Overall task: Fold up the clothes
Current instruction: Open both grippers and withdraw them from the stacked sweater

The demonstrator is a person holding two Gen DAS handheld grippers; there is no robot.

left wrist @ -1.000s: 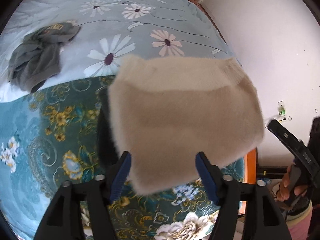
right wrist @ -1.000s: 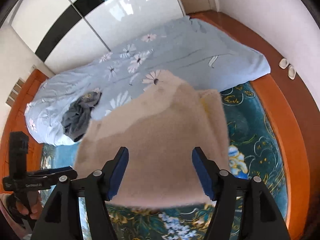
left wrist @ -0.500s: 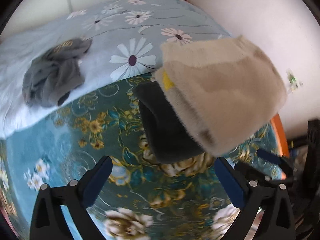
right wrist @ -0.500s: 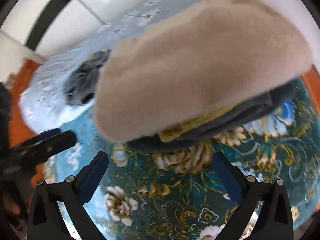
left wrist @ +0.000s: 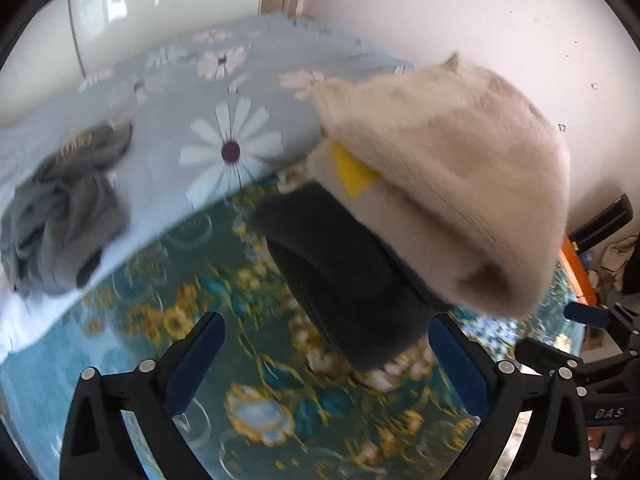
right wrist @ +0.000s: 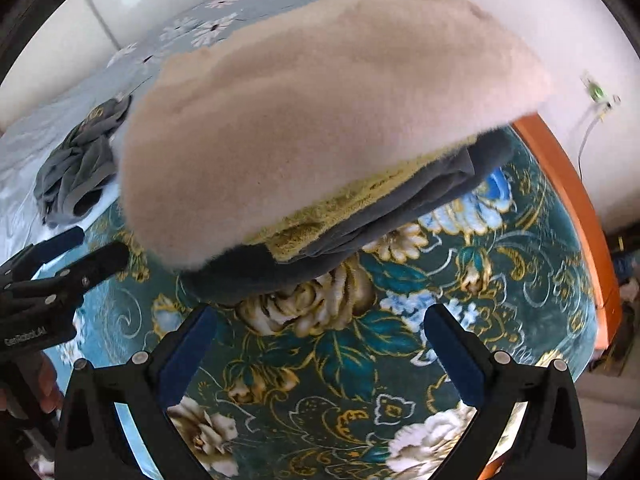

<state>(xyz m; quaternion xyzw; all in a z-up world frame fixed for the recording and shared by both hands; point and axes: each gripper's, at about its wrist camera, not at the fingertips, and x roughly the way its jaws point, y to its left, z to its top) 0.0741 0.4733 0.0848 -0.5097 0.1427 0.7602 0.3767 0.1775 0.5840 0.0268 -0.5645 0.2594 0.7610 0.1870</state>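
Beige fleece garment point(right wrist: 320, 112) caps a folded stack at centre frame, over a dark folded piece point(left wrist: 348, 272) on the teal floral bedspread point(right wrist: 352, 360), crumpled grey clothing point(left wrist: 64, 212) upper left, while left gripper point(left wrist: 326, 364) and right gripper point(right wrist: 320, 356) gape wide, holding nothing.

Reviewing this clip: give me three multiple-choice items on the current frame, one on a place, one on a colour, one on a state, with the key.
1. Where does the beige fuzzy garment lie?
A. On top of the dark folded garment
B. On the floor
C. In a gripper

2. What colour is the crumpled garment on the daisy-print quilt?
A. Red
B. Grey
C. White

3. How stand the left gripper and right gripper?
A. Both open
B. Both shut
C. One shut

Key: 1 A, it rests on the stack; 2 B, grey cloth; 3 A, fingers spread wide with nothing between them.
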